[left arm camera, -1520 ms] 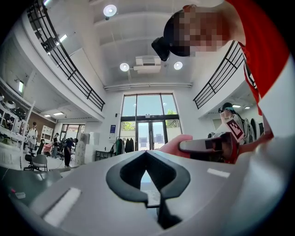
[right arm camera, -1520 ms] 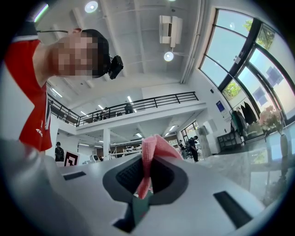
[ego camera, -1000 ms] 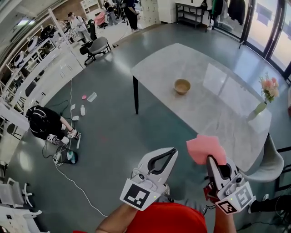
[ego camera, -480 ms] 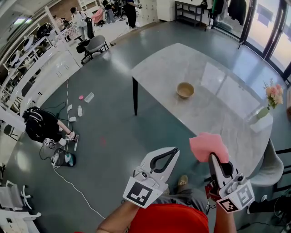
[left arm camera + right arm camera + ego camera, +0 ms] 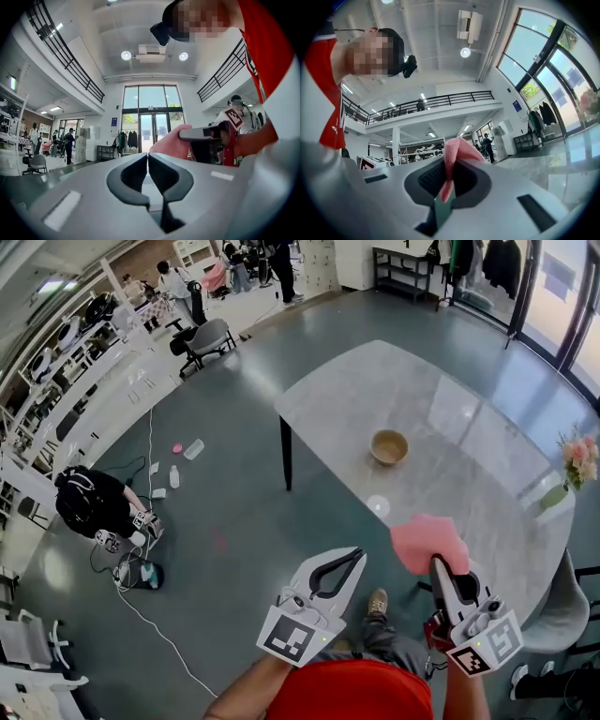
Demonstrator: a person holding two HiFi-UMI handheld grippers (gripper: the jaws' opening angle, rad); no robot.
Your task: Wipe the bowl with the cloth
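A small tan bowl (image 5: 389, 446) sits on the grey marble table (image 5: 450, 409), well ahead of both grippers. My right gripper (image 5: 437, 562) is shut on a pink cloth (image 5: 427, 542), which stands up from its jaws at the table's near edge; the cloth (image 5: 454, 154) shows pinched between the pads in the right gripper view. My left gripper (image 5: 358, 554) is shut and holds nothing, out over the floor left of the table. In the left gripper view its jaws meet (image 5: 148, 161), with the cloth (image 5: 171, 143) and right gripper beyond.
A vase of pink flowers (image 5: 572, 465) stands at the table's right end. A grey chair (image 5: 562, 606) is tucked in at right. On the floor at left lie cables, bottles (image 5: 173, 476) and a black bag (image 5: 89, 498). People and office chairs are far back.
Both grippers have come forward toward the table, so the table and bowl sit nearer and lower in the head view. The cloth stays in the right gripper's grip.
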